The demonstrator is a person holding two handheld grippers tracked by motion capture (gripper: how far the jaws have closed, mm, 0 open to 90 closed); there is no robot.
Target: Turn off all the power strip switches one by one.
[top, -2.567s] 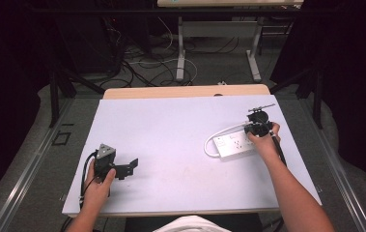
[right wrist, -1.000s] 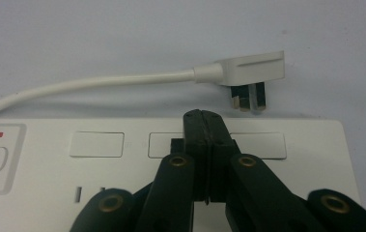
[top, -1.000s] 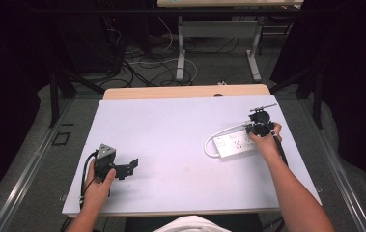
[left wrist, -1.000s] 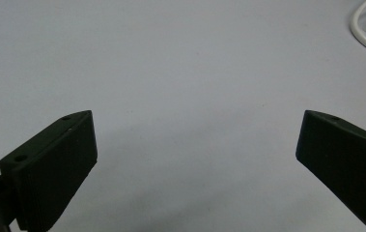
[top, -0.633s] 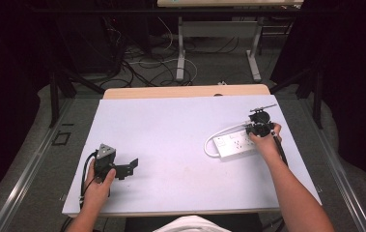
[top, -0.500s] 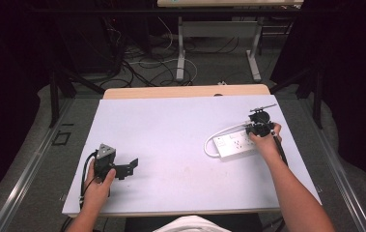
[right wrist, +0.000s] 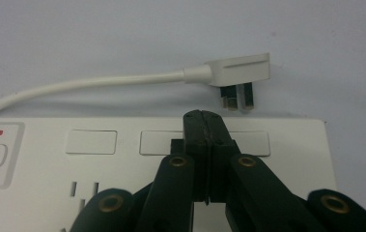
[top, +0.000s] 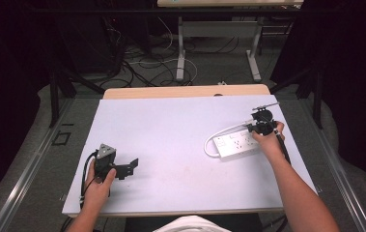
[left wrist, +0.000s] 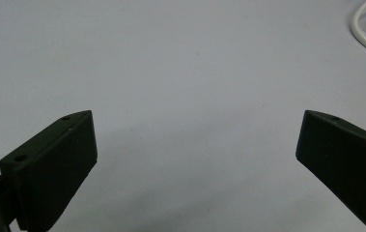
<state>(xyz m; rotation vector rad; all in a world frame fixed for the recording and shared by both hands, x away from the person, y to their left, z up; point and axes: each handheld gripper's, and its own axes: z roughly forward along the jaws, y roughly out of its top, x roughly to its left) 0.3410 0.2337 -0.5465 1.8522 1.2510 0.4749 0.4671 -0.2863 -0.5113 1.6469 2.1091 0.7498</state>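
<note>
High view first: your pale grey rectangular table top [top: 180,145] carries one thing, a white plastic power strip [top: 236,143], lying toward its right edge, with its white cable [top: 209,145] looped round the strip's left end. One strip, one cable, one white three-pin plug [right wrist: 238,72], which lies unplugged on the table just beyond the strip's far long edge, pins tipped toward the strip.

Your right gripper [right wrist: 204,121] hangs over the strip, jaws pressed together with nothing between them, tips over the row of blank rectangular panels near that far edge. That reads as poised to poke or press, though I cannot tell whether the tips touch.

Your left gripper [left wrist: 195,145] rests well away from the strip, jaws spread wide over bare table, probably parked.
</note>
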